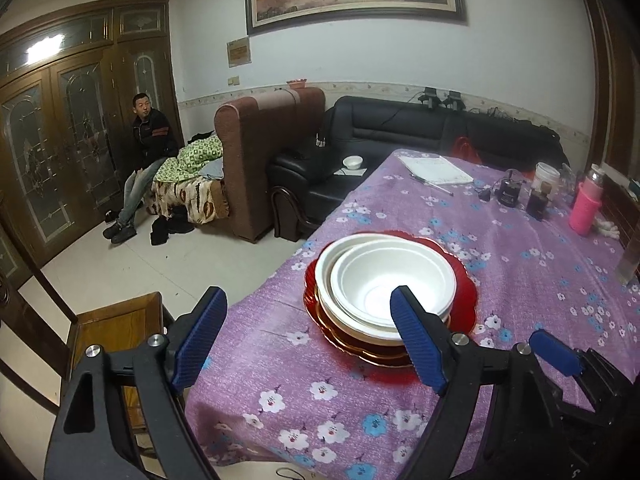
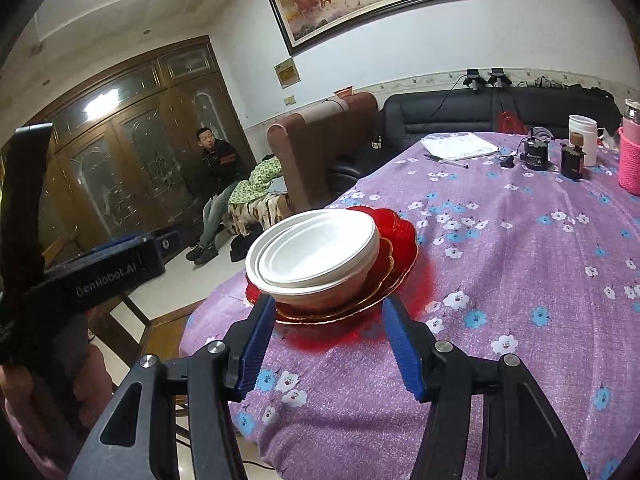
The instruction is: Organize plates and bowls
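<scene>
Left gripper (image 1: 308,340): jaws spread wide, nothing between the pads; its right pad sits in front of the near rim of the stack without clearly touching.

Stack at table's near-left corner: two white bowls (image 1: 390,280) nested, resting on red plates (image 1: 460,284) with gold edges, all on the purple flowered tablecloth (image 1: 520,280).

Right gripper (image 2: 328,336): jaws parted, empty, pads just short of the plate edge.

Far right of table: pink bottle (image 2: 630,160), jars, notebook, well apart from the stack.

Risks, judged: stack is near the table edge, so a nudge from either pad could slide it off. Bowls sit off-centre on the plates; lifting the plates by one rim may tip them.
</scene>
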A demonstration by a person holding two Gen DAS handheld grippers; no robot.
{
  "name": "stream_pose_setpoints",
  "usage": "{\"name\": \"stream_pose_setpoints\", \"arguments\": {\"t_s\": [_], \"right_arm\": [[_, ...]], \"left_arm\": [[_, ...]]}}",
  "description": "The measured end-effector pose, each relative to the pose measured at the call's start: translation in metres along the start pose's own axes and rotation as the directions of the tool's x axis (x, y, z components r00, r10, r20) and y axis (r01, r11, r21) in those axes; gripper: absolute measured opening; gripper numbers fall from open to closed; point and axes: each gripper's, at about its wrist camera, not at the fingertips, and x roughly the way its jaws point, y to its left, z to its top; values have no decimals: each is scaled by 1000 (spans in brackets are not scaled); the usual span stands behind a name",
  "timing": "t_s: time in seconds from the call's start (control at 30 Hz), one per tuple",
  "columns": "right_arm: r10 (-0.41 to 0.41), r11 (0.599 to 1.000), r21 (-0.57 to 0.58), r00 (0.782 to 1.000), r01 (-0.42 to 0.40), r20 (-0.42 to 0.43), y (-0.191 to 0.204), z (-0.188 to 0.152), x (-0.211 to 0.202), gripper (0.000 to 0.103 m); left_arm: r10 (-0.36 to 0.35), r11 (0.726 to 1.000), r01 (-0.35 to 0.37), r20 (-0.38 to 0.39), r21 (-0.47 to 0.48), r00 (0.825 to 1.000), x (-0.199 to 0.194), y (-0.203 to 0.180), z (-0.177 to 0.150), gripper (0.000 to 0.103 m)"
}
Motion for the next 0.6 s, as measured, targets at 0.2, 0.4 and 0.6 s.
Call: {"name": "stream_pose_setpoints", "arguments": {"t_s": [0.2,0.4,0.6], "right_arm": [[6,1000,19,1000,-6,-1,-3,3,2,58],[26,1000,9,1000,-26,9,4,9,8,58],[31,999,7,998,-31,60,12,22,13,66]], "left_arm": [[-5,1000,5,-36,3,999,4,-3,-4,85],[-16,1000,15,-51,-22,999,7,1,-5,85],[4,998,-7,-39,-66,999,7,14,-7,85]]}}
